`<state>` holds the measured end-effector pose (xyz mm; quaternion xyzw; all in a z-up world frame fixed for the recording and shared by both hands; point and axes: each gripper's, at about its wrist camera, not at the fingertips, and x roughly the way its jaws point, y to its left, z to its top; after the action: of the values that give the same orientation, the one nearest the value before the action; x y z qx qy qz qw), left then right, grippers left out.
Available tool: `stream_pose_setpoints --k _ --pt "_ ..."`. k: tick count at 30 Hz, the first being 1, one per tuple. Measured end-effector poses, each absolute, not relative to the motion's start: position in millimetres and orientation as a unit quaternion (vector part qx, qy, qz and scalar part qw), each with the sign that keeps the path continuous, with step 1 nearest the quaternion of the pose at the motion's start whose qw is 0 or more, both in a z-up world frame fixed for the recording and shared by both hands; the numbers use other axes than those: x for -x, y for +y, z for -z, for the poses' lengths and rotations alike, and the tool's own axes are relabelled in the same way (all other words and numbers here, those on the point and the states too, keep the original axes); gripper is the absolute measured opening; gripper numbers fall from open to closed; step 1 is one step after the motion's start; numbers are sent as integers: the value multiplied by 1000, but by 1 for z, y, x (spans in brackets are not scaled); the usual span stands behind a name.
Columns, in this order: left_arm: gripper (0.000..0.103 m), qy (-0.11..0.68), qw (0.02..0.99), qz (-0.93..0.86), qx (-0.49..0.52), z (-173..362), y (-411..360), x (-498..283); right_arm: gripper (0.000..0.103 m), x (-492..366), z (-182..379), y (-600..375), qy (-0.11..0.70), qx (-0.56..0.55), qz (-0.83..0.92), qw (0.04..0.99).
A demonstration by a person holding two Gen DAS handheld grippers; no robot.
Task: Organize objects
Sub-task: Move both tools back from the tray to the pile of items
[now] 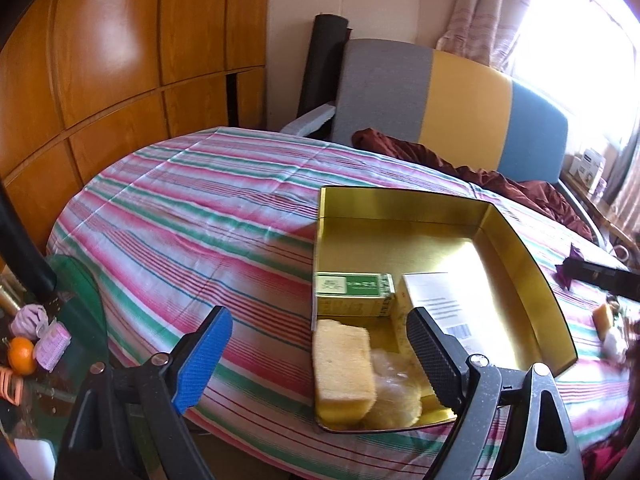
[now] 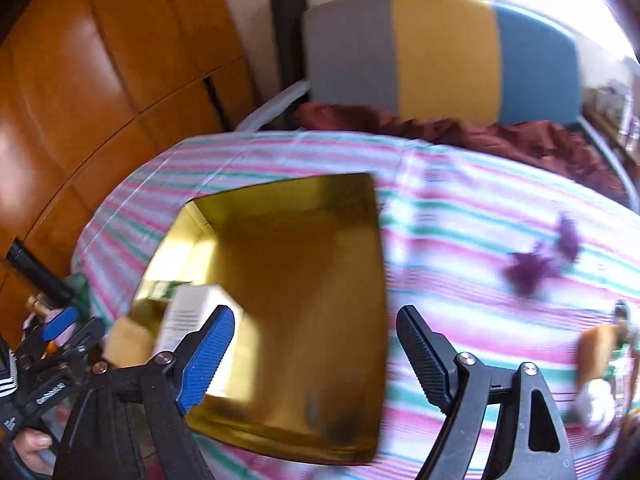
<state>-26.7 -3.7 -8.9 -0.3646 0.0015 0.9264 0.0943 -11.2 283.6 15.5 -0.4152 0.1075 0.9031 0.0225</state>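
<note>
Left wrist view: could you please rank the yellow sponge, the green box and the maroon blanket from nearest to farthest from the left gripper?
From the left gripper:
1. Yellow sponge, in the tin's near corner.
2. Green box, behind the sponge, against the tin's left wall.
3. Maroon blanket, beyond the tin, by the headboard.

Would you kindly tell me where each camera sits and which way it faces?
Left wrist: on the left tool, looking down at the gold tin on the striped bedspread; own open fingers show.
Right wrist: on the right tool, above the tin; the left tool and a hand show.
Shared: tin, white box, headboard.
</note>
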Motion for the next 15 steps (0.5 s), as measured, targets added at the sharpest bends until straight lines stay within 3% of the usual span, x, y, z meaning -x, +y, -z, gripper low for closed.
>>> stream_pose_setpoints --k 15 --pt "91 71 164 -918 355 -5 72 11 85 -34 -22 472 117 373 -891 231"
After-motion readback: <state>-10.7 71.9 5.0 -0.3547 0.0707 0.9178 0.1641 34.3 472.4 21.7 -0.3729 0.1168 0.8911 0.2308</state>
